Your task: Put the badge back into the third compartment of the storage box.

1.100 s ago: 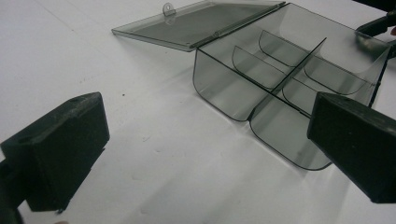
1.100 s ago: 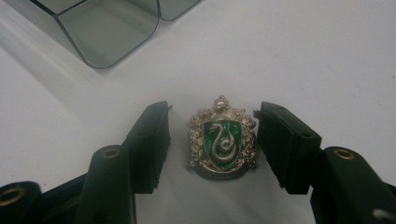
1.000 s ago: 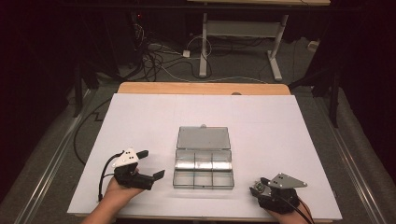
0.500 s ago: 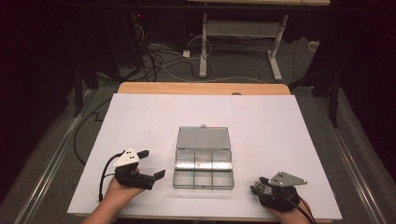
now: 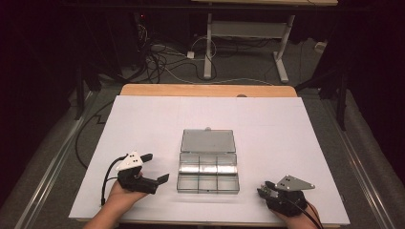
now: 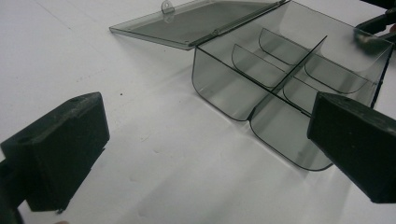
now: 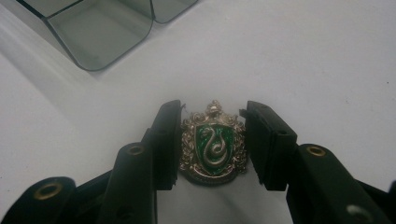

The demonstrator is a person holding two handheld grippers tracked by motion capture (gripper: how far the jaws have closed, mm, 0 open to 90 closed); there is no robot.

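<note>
1. Leftmost, left gripper point(image 5: 152, 168): jaws spread wide, empty, beside the clear compartment box point(image 5: 208, 172), lid flat open.
2. Right gripper point(image 7: 212, 140) clamped on a green serpent crest badge point(image 7: 213, 143), near the box's corner.
3. Likely carrying step; next, lift over a compartment and release.

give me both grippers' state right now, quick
left gripper: open, fingers wide apart, holding nothing, beside the clear box.
right gripper: shut on a small green and silver crest badge, held between its fingers.
</note>
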